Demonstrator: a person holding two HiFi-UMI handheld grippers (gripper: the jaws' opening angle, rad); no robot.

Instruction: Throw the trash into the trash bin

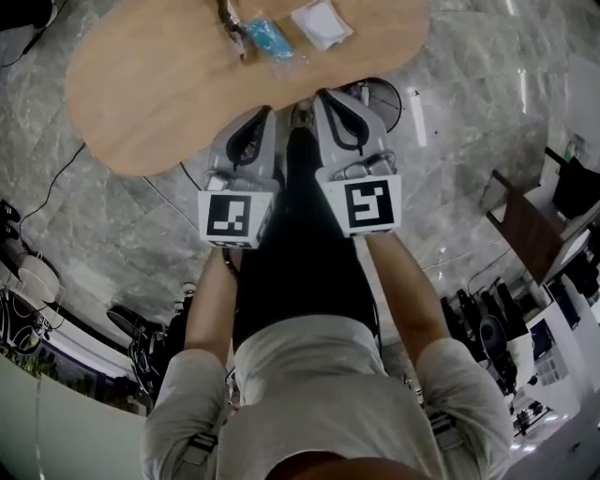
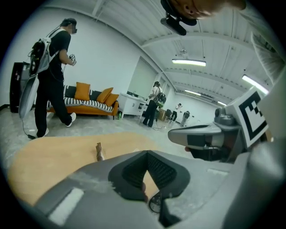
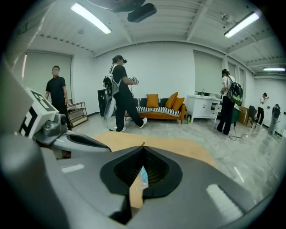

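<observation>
On the rounded wooden table (image 1: 150, 84) lies a crinkly blue wrapper (image 1: 269, 39)

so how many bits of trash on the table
3: brown scrap at left, blue wrapper in the middle, white packet at right. More may lie beyond the top edge.

The table (image 1: 159, 84) looked smooth, matt wood; the floor (image 1: 122, 225) was glossy, veined stone; the blue wrapper (image 1: 270, 39) shone like crinkled plastic film.
</observation>
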